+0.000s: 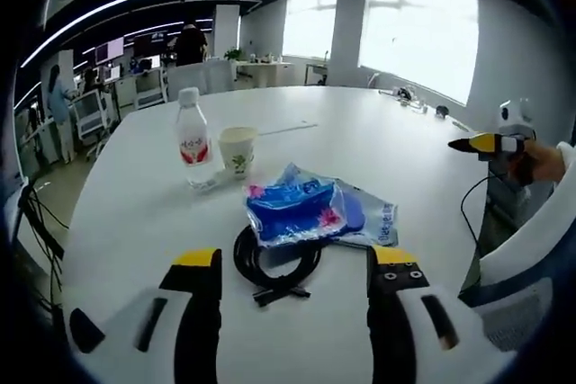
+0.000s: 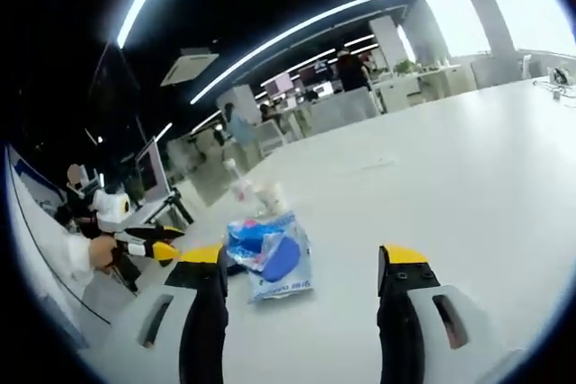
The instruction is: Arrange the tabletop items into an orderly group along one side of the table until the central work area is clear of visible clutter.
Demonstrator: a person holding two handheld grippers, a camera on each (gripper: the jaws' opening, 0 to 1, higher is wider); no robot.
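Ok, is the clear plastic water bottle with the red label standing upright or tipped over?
Upright. In the left gripper view the clear plastic water bottle stands on its base, white cap on top, beside the paper cup on the white table.

Left gripper (image 1: pixel 294 263) level, yellow-tipped jaws spread wide, nothing between them. Right gripper (image 2: pixel 304 263) likewise, jaws wide apart and bare. Right gripper at far right of left gripper view, gripped by a hand (image 1: pixel 538 165), white sleeve behind.

We are in an open office: rows of desks (image 1: pixel 126 87) with monitors (image 2: pixel 151 168), ceiling strip lights (image 2: pixel 297 29), big windows (image 1: pixel 414 29).
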